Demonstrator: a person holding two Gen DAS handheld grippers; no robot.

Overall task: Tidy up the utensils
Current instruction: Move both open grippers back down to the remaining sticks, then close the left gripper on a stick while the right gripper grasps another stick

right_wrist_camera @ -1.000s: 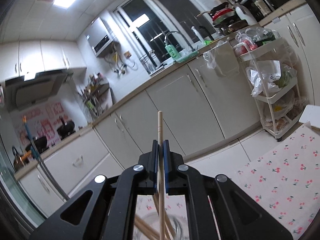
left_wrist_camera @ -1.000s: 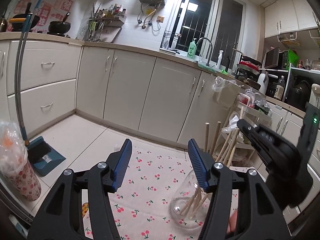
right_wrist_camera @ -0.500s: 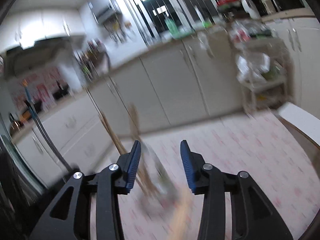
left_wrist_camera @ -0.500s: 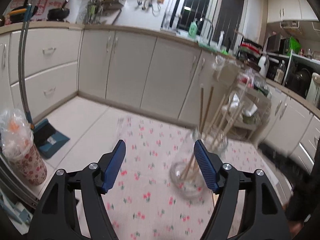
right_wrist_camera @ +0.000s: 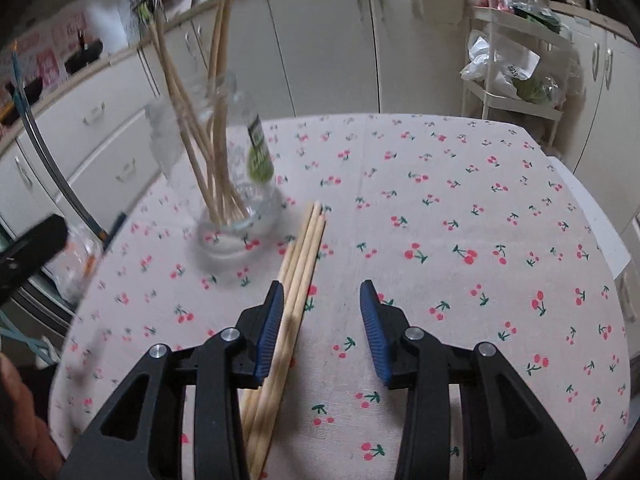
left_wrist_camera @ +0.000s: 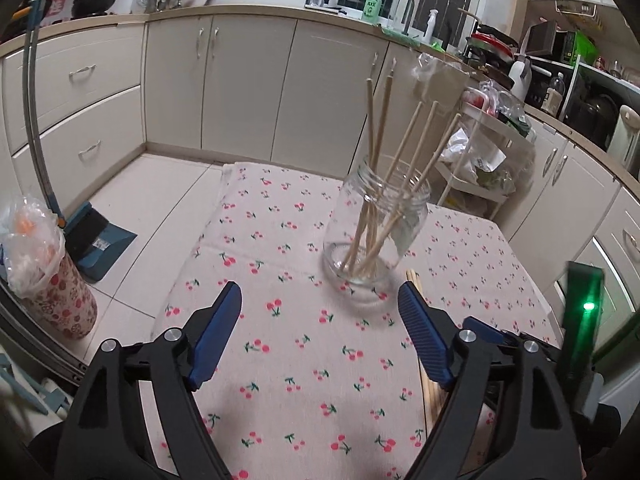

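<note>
Though beside right gripper (right_wrist_camera: 320,320) jaws, chopsticks (right_wrist_camera: 298,276) ungrasped.

the glass jar (right_wrist_camera: 236,184) at ten o'clock is motion-blurred, its green label unreadable; the loose chopsticks (right_wrist_camera: 296,276) run off the picture's six o'clock edge.

1 glass jar (left_wrist_camera: 376,236); 5 chopsticks in the jar (left_wrist_camera: 404,148); about 4 loose chopsticks (right_wrist_camera: 298,280); 2 grippers (left_wrist_camera: 320,336), (right_wrist_camera: 318,320)
</note>
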